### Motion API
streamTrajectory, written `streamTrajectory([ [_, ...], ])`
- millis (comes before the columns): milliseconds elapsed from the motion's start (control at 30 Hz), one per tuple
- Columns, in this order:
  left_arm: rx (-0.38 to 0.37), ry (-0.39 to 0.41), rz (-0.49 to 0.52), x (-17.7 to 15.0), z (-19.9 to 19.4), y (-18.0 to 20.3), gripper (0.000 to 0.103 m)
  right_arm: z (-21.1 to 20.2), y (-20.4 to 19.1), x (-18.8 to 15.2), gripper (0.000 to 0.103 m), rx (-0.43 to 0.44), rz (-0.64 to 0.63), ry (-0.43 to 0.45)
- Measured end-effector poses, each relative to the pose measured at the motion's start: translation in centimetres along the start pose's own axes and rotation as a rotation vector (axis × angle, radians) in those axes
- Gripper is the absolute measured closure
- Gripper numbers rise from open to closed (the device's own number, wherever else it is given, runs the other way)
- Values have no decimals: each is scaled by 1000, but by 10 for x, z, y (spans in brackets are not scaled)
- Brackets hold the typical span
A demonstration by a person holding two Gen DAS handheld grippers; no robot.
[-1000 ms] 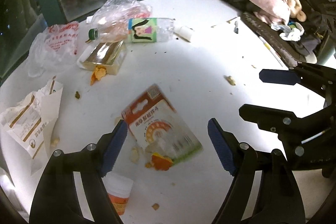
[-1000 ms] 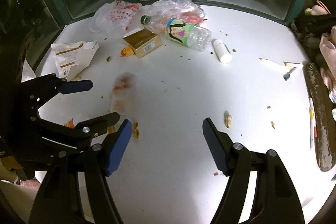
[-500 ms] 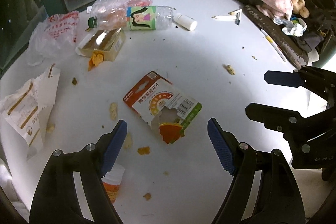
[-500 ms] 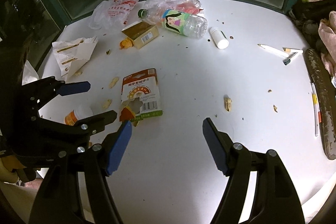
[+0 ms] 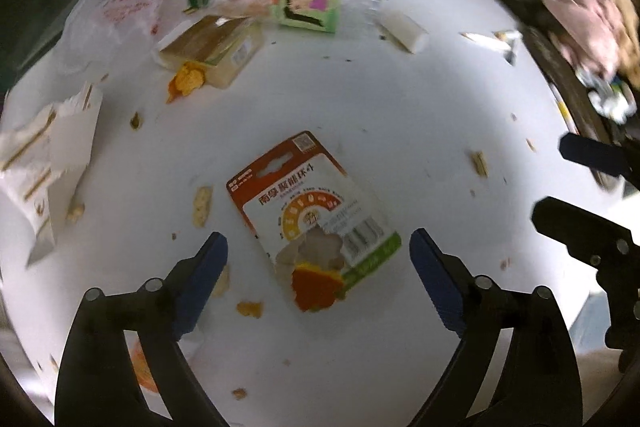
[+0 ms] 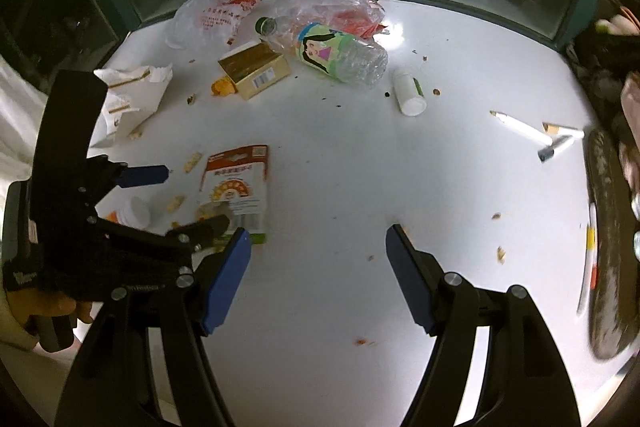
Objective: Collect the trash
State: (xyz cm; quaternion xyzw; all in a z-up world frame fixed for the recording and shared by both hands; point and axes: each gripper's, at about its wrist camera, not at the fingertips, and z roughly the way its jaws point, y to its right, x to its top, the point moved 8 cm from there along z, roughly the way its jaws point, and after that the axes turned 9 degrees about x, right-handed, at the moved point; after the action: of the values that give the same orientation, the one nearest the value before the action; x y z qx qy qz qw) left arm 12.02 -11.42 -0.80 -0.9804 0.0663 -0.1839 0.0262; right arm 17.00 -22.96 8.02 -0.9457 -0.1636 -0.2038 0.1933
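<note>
While spread wide over the round white tabletop (image 5: 400, 99), left gripper (image 5: 318, 255) grips nothing, jaws having just been opening. Between those jaws, untouched, lying flat: torn red, white and green cardboard blister pack (image 5: 312, 215), printed with Chinese characters too blurred to read, a barcode and a small square code at its far corner. Near the left jaw, scattered tan crumbs (image 5: 202, 205); behind that jaw, a small white pill bottle with orange label (image 6: 134, 213). Off beyond the right jaw, right gripper (image 6: 318, 259), also parted and empty, over bare tabletop.

Farther out past the left jaw, crumpled white paper bag with gold stripes (image 5: 48, 163). Straight ahead and farther, a gold cardboard box (image 6: 256, 67) bearing a barcode on its side, an orange scrap touching its near end. Behind it, a clear plastic bottle with green cap (image 6: 336, 57), on its side, label showing a cartoon figure with black hair. Beside the bottle, toward the right jaw, a small white vial (image 6: 408, 91). Farthest, against the window frame, a thin white plastic bag with red print (image 6: 212, 19), lettering illegible.
</note>
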Motion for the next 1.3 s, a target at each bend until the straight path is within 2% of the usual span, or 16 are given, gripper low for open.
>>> streamTrajectory([
  [167, 37, -57, -151, 5, 15, 2, 9, 3, 21, 7, 36, 33, -60, -34],
  [267, 56, -95, -213, 5, 26, 3, 9, 10, 34, 10, 36, 60, -80, -59],
  [433, 77, -112, -281, 10, 35, 1, 9, 26, 43, 15, 36, 107, -124, -98],
  [600, 97, -136, -295, 14, 47, 1, 9, 42, 45, 20, 36, 142, -167, -129],
  [733, 106, -160, -299, 13, 59, -3, 9, 54, 50, 25, 36, 160, -147, -138],
  [933, 89, -187, -299, 13, 75, -4, 8, 71, 48, 32, 36, 168, -143, -159],
  [1100, 98, -167, -275, 19, 80, -5, 6, 82, 47, 33, 36, 174, -135, -176],
  [1300, 160, -146, -197, 23, 88, 7, 6, 89, 46, 32, 36, 174, -132, -193],
])
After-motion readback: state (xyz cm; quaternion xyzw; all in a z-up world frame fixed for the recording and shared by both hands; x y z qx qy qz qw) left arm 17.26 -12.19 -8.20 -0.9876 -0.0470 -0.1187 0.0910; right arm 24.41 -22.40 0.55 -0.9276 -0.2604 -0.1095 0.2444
